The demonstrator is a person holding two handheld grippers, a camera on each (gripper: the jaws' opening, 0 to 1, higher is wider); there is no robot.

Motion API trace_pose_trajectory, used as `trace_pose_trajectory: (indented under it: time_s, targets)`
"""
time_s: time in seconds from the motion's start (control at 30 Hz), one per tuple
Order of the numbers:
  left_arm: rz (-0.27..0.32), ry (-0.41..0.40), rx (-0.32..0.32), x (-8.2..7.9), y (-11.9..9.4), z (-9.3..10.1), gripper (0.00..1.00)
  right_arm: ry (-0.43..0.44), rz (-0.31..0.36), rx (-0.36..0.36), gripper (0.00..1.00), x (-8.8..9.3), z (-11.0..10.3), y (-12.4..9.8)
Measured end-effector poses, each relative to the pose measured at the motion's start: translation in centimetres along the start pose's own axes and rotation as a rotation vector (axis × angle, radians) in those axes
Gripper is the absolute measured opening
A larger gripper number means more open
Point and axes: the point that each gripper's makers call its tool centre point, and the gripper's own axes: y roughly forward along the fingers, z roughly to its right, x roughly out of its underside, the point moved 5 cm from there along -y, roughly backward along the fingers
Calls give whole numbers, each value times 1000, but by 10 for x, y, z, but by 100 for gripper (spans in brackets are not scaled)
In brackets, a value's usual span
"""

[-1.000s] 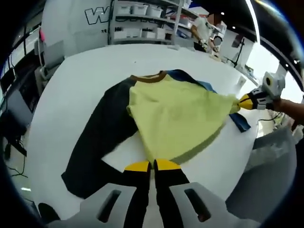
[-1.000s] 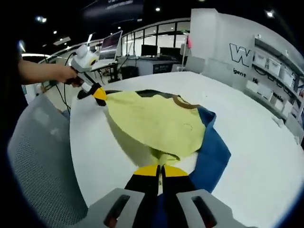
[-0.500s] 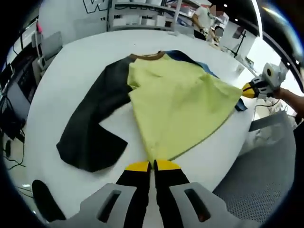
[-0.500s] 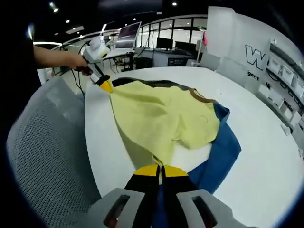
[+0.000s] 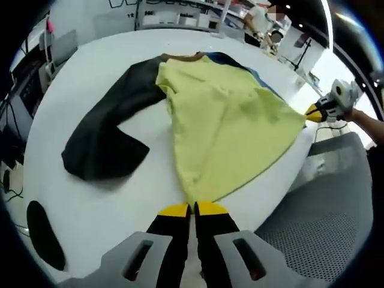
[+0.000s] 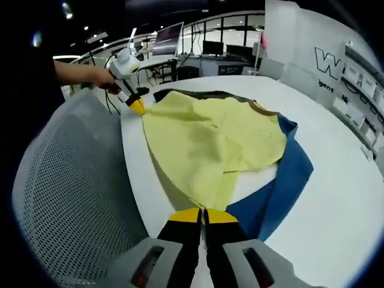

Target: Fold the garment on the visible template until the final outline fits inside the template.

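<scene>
A long-sleeved shirt lies on the white round table (image 5: 90,198). Its yellow body (image 5: 231,129) has a brown collar, a black sleeve (image 5: 102,141) and a blue sleeve (image 6: 282,186). My left gripper (image 5: 192,209) is shut on one corner of the yellow hem, near the table's edge. My right gripper (image 6: 203,215) is shut on the other hem corner. The hem is stretched between them and lifted off the table. The right gripper (image 5: 313,113) appears in the left gripper view, at the right. In the right gripper view, the left gripper (image 6: 137,107) comes in from the left, held by a hand.
A grey mesh chair (image 6: 72,198) stands against the table's edge, also seen as the mesh chair (image 5: 324,210) by the right gripper. Shelves with white bins (image 5: 180,15) and a person stand beyond the table. Desks with monitors (image 6: 168,42) lie behind the left gripper.
Both grippers have pulled the yellow hem back toward the table's edge, dragging the whole shirt and both sleeves along the table. The chair looms larger in both views.
</scene>
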Motion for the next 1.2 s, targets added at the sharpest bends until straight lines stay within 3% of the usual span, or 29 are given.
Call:
trace_pose_trajectory:
  time_s: [0.27, 0.57, 0.8, 1.2]
  targets:
    - [40, 5, 6, -3, -4, 3, 3, 16, -48, -3, 0, 15, -5, 5]
    - [99, -5, -46, -16, -15, -14, 11, 19, -31, 10, 4, 11, -1, 1]
    - [183, -4, -110, -41, -22, -32, 18, 42, 8, 55, 10, 1, 16, -5]
    - [247, 29, -147, -82, -19, -47, 23, 71, 51, 42, 23, -18, 32, -9]
